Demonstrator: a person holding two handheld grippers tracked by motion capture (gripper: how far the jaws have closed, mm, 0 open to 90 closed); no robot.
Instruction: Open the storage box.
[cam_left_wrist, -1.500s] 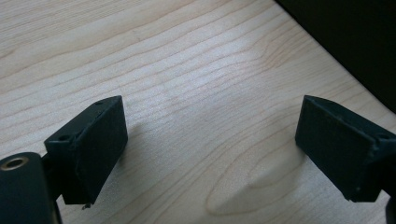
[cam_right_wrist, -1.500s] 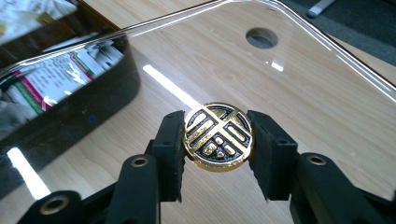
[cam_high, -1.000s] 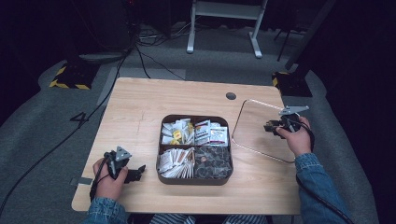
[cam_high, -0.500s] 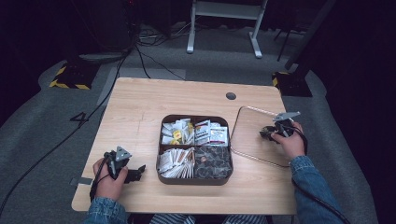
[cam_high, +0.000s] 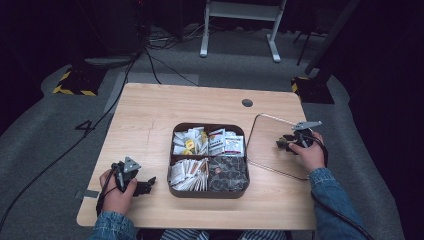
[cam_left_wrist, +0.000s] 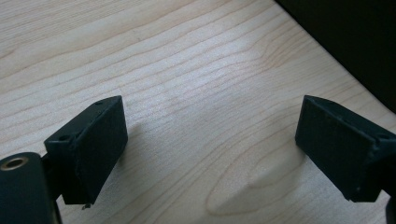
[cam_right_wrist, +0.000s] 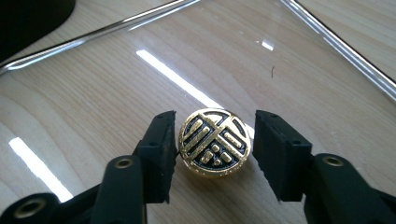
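Down comes my right gripper (cam_high: 285, 144) since a second ago, and the glass lid (cam_high: 272, 150) it carried at a tilt over the right side of the table (cam_high: 150, 110) now lies flat on the wood, at three o'clock from the brown box (cam_high: 210, 187). Its jaws have just been opening: in the right gripper view the gold-and-black knob (cam_right_wrist: 215, 143) sits between them, the left pad at most brushing its rim and a clear gap on the right, so I no longer have it clamped. That knob is the lid's handle, and the clear pane with its metal rim (cam_right_wrist: 336, 44) spreads out around it on the table.

My left gripper (cam_high: 146, 186) sits at eight o'clock from the box, resting low near the table's front edge, fingers (cam_left_wrist: 91, 149) apart over bare wood, nothing between them.

I read this step as setting the lid aside, and it looks as good as done. The box stands uncovered, its four compartments showing paper sachets (cam_high: 210, 141) in the far ones, more packets (cam_high: 186, 172) near left and dark wrapped pieces (cam_high: 227, 172) near right.

Next I would lift the right gripper straight up off the knob, wide enough not to drag the lid, then swing toward nine o'clock to reach into the box. Care is needed: glass slides easily on this smooth top.
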